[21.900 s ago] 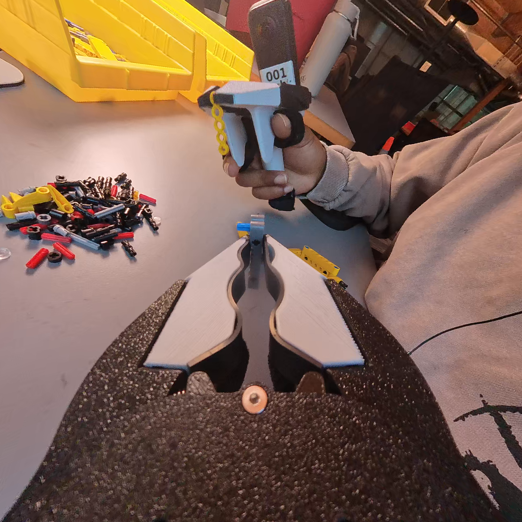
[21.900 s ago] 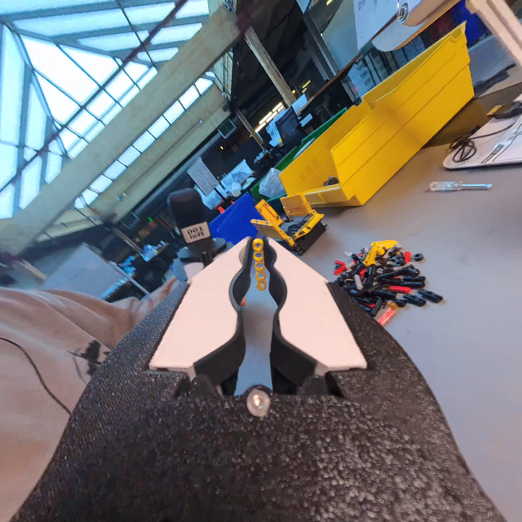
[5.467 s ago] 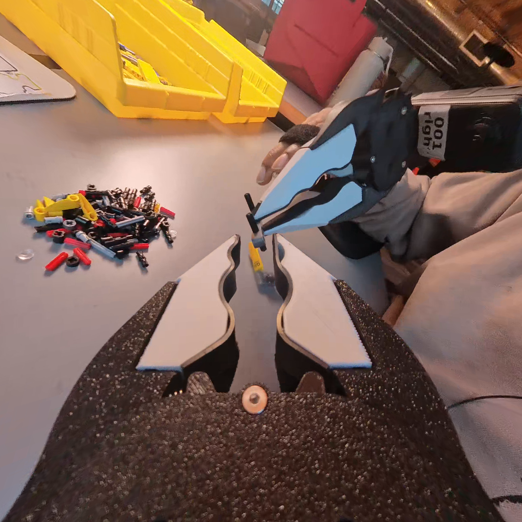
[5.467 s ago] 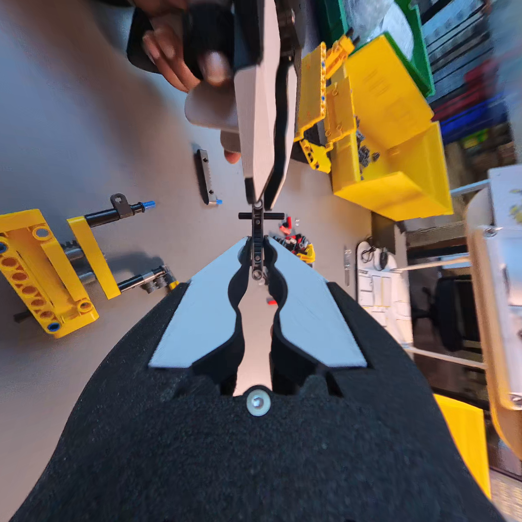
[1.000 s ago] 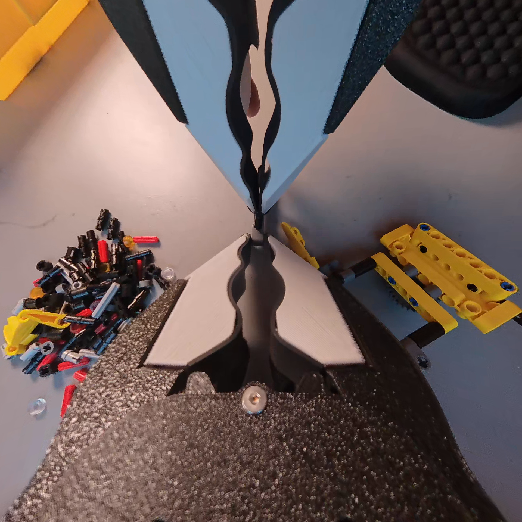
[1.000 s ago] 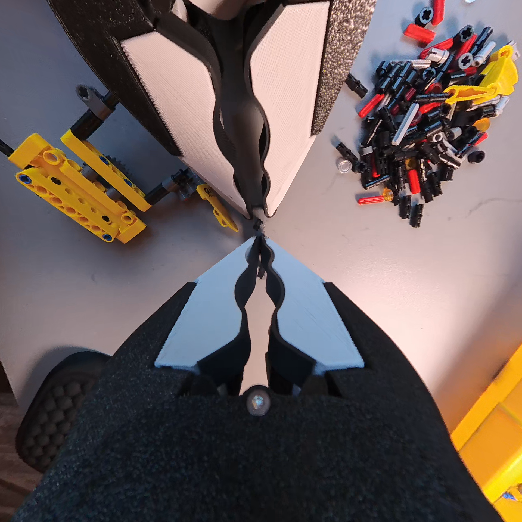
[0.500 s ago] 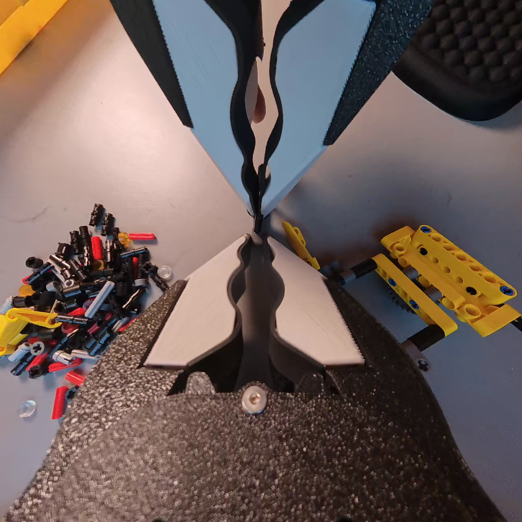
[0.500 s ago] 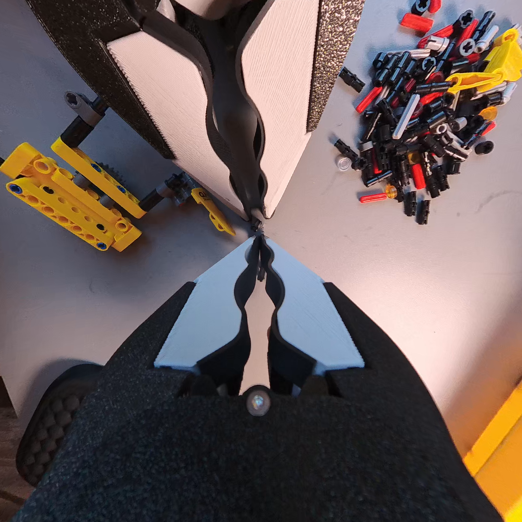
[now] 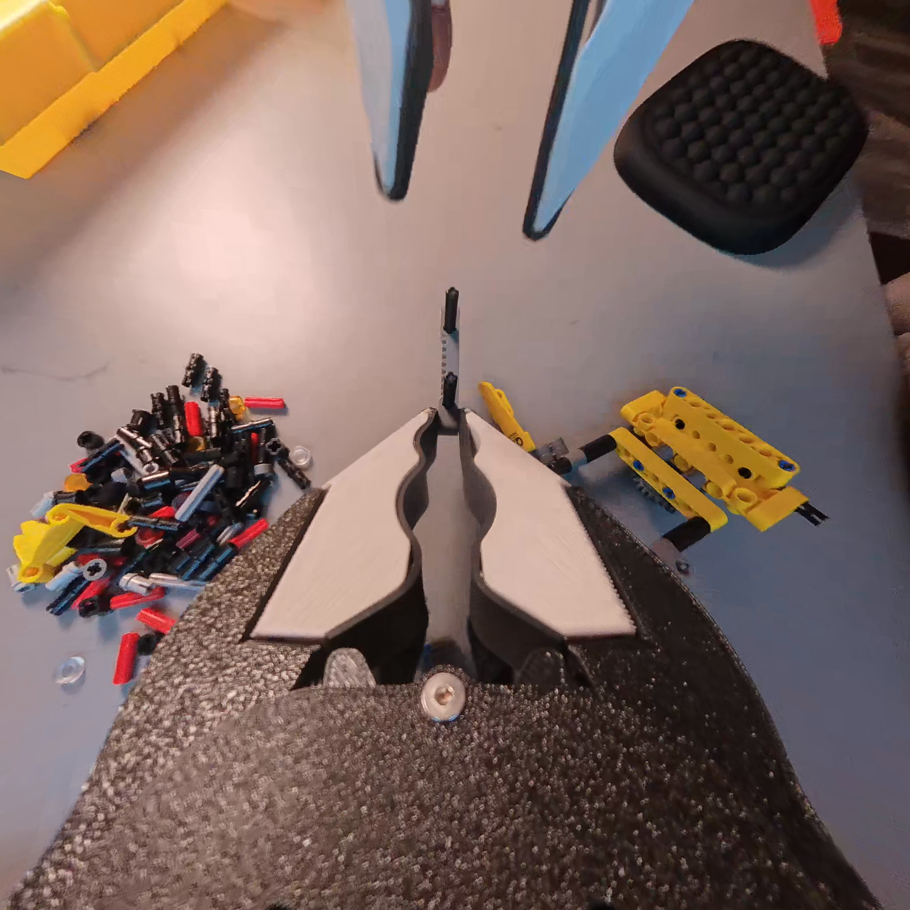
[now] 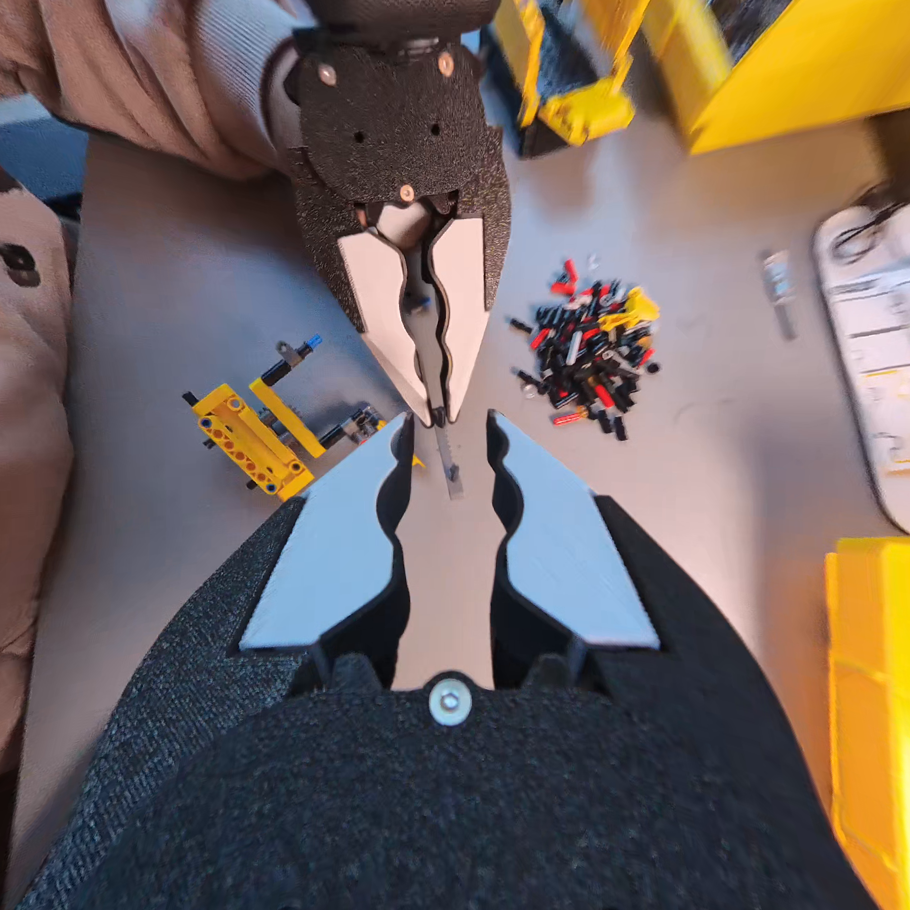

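**Left gripper held a toothed grey strip while the right stood spread above it**

The left gripper (image 9: 447,418) had its fingers closed on the near end of a thin grey toothed strip (image 9: 450,357), which stuck out forward from the tips above the grey counter (image 9: 246,276). Two short black pins (image 9: 450,310) sat on the strip, one at its far end and one just above the fingertips. In the right wrist view the same strip (image 10: 449,458) showed between the two tools, pinched at the left gripper's (image 10: 437,416) tips.

The right gripper (image 10: 448,418) had its fingers spread wide apart and gripped nothing; the strip lay in the gap between them without touching either. From the left wrist view its two pale fingers (image 9: 566,162) hung above the strip, apart from it.

A loose pile of small black, red, grey and yellow parts (image 9: 147,492) lay on the counter to the left of the left gripper. To its right sat a yellow beam assembly on black axles (image 9: 699,468), with a small yellow piece (image 9: 504,416) just beside the fingertips. A black dimpled pad (image 9: 738,147) rested at the counter's edge, and yellow bins (image 9: 59,83) stood toward the far corner. A sleeve (image 10: 147,83) showed behind the left gripper.
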A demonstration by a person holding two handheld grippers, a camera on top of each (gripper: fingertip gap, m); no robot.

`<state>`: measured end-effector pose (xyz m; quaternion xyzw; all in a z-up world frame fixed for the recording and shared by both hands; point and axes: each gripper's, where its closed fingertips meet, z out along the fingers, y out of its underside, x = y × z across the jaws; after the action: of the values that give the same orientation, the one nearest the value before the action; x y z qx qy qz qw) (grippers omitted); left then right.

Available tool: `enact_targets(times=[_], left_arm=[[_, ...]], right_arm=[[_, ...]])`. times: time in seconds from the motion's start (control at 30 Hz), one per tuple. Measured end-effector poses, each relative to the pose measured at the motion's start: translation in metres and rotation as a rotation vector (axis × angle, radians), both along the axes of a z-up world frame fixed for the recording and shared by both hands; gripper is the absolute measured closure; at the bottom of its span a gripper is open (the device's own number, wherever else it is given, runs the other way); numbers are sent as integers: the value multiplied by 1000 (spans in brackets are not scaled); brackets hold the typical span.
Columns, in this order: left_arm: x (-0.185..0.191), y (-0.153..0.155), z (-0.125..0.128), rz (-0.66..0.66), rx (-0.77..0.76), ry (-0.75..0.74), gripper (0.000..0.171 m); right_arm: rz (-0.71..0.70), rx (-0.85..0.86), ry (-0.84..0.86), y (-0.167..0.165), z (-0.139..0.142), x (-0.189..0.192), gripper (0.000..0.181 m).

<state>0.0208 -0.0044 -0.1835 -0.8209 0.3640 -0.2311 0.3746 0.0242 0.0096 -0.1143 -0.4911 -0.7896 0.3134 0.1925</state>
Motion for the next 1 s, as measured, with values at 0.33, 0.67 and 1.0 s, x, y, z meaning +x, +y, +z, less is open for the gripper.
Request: enact_targets(times=[0.33,0.67,1.0], left_arm=[[-10,-29,43,-50,-33,-279,165],[-28,-33,154,101,325,-812,160],[-28,-29,146,149,302,-914,165]], right_arm=[[-95,-188,347,-22,-18,-3,172],[-186,-924,789,-38,88,-42,177],[-189,-1023,776,-39,80,-42,175]])
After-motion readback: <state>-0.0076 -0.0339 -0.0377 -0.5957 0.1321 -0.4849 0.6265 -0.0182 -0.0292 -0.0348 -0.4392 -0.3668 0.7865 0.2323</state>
